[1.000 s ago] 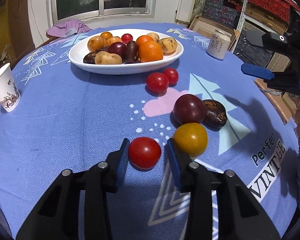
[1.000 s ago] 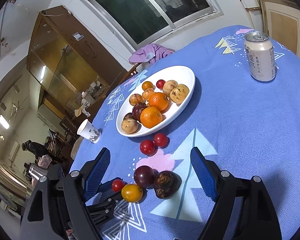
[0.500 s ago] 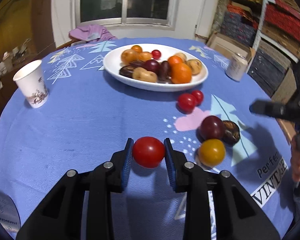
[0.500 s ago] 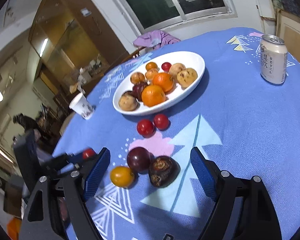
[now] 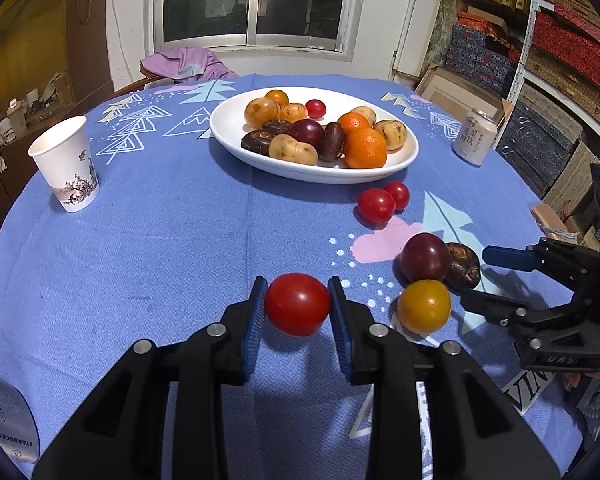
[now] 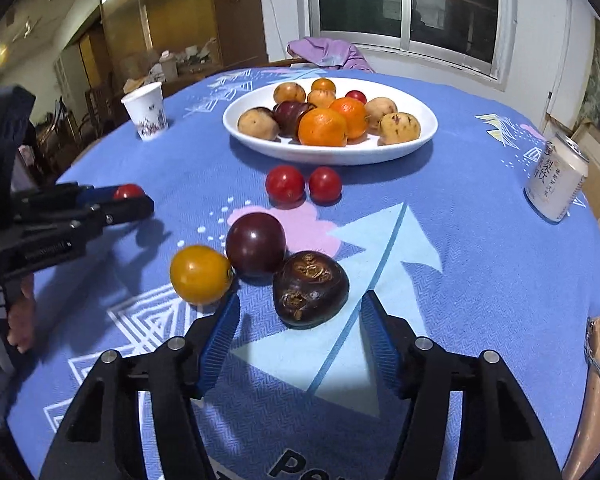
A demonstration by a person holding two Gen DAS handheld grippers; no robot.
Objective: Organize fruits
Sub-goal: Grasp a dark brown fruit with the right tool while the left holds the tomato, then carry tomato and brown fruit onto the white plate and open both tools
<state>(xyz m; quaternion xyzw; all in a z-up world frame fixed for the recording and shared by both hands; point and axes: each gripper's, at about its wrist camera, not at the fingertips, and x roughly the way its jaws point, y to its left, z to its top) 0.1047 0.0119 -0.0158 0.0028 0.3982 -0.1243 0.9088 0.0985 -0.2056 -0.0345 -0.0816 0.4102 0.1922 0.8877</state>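
Left gripper (image 5: 297,309) clamped on a red tomato (image 5: 297,309), lifted clear of the blue tablecloth (image 5: 148,248). Right gripper (image 6: 298,322) about half open and closing, dark wrinkled fruit (image 6: 310,288) just ahead between the blue pads (image 6: 220,340), not yet pressed. Beside it a purple plum (image 6: 255,245) and a yellow tomato (image 6: 200,274), touching. Farther back, two small red tomatoes (image 6: 303,185) just before the white fruit plate (image 6: 420,142).

- The left gripper (image 5: 297,308) tilts down, and its 2 blue pads (image 5: 251,330) squeeze a red tomato (image 5: 297,309) (lifted off the cloth).
- The right gripper (image 6: 298,342) tilts down too, its jaws closing, nothing pressed yet.
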